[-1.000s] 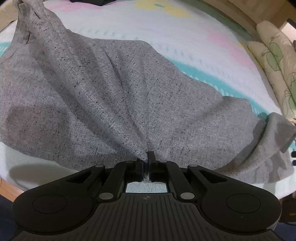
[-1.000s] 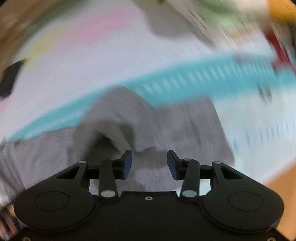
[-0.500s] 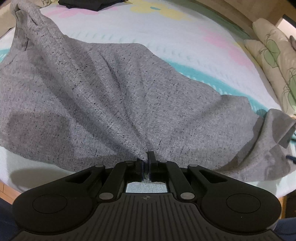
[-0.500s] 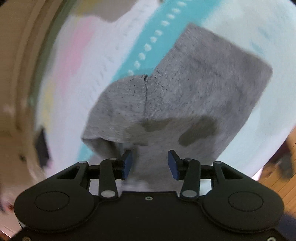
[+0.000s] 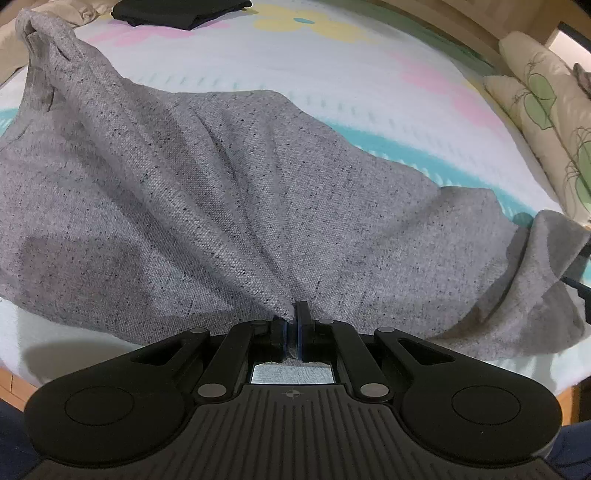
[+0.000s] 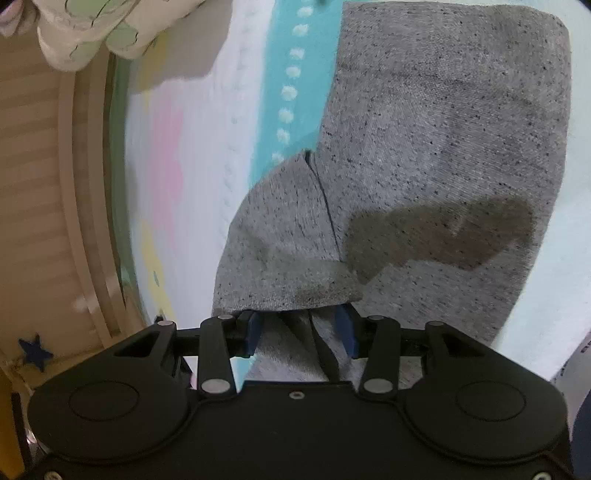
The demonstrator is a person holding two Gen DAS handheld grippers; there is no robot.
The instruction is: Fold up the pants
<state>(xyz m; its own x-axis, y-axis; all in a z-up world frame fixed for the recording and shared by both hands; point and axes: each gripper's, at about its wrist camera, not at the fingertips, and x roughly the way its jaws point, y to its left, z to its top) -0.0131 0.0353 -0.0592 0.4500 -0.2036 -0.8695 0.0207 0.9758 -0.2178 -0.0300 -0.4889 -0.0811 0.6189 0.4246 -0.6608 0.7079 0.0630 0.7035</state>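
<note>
The grey speckled pants [image 5: 240,192] lie spread over the bed, bunched into creases that run toward my left gripper [image 5: 293,321]. That gripper is shut on a pinch of the cloth near the bed's front edge. In the right wrist view a folded end of the pants [image 6: 424,147] lies flat on the sheet. My right gripper [image 6: 299,328] sits low at that end with its blue pads [image 6: 253,330] apart. A flap of grey cloth drapes over the fingertips and hangs in the gap, and the pads do not press on it.
The bed sheet [image 5: 332,74] is white with pink, yellow and teal shapes. A black folded garment [image 5: 181,11] lies at the far side. Leaf-print pillows [image 5: 543,96] line the right. A wooden bed frame [image 6: 55,184] runs beside the mattress in the right wrist view.
The right gripper has rolled strongly and sunk toward the folded end, whose flap now covers its fingertips. The left gripper has kept its grip and barely moved.
</note>
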